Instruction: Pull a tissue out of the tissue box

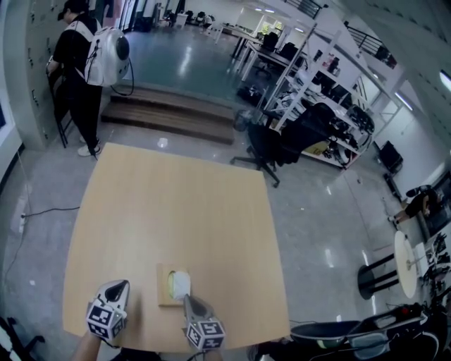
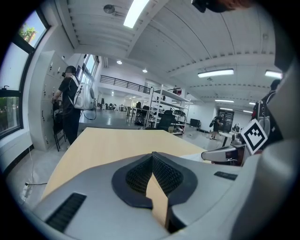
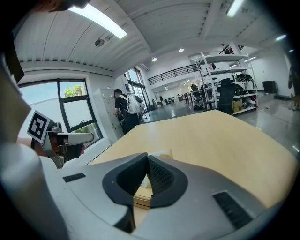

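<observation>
Place: large open lab or workshop hall.
Floor: glossy grey floor (image 1: 176, 53) with a low wooden step (image 1: 169, 113).
Storage: white metal shelving (image 1: 310, 77) loaded with gear, beyond the table's far right corner.
Furniture: light-wood table (image 1: 176, 204); black office chair (image 1: 266, 141).
Overhead: strip lights (image 2: 137, 11); railed mezzanine (image 2: 124, 84).

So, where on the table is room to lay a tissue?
The table is bare beyond the tissue box, across its whole far half, and right of the box. The near edge is crowded: box, left gripper, right gripper.
</observation>
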The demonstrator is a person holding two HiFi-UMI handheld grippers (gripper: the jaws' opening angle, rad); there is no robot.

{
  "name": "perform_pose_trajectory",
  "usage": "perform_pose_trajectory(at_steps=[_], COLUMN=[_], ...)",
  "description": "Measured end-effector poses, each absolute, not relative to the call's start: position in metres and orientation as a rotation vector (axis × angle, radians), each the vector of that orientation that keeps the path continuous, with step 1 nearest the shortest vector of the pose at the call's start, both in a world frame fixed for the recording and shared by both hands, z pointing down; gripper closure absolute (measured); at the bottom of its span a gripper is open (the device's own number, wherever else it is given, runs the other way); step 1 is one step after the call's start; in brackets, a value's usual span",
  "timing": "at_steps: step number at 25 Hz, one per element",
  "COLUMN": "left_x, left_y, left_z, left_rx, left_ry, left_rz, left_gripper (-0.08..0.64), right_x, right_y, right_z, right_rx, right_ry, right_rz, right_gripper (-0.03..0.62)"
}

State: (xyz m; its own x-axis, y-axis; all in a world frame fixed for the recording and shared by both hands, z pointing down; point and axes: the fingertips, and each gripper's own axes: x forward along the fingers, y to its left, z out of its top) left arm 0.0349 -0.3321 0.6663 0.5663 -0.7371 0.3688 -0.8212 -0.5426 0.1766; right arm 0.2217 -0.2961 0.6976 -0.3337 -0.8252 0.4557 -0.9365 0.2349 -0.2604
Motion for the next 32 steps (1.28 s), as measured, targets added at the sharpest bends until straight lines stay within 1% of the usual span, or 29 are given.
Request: perform_pose_trajectory(at_steps=[14,32], left_x=[0.032,0.036], left_y=[-0.334,-0.336], left_z=[0.643,0.593], left_rx=[2.508,2.593], left_ry=[-1.324,-1.366], left_rz=[0.302,0.209], left_gripper=[0.552,0.552], right_x=[0.224,0.225], right_y=[-0.303,-0.309], right_z=[0.668,0.619], right_rx=[1.696,1.743], right_ry=[-2.334,-2.402], right_rz=[0.640,0.479], right_gripper=[0.592,0.592])
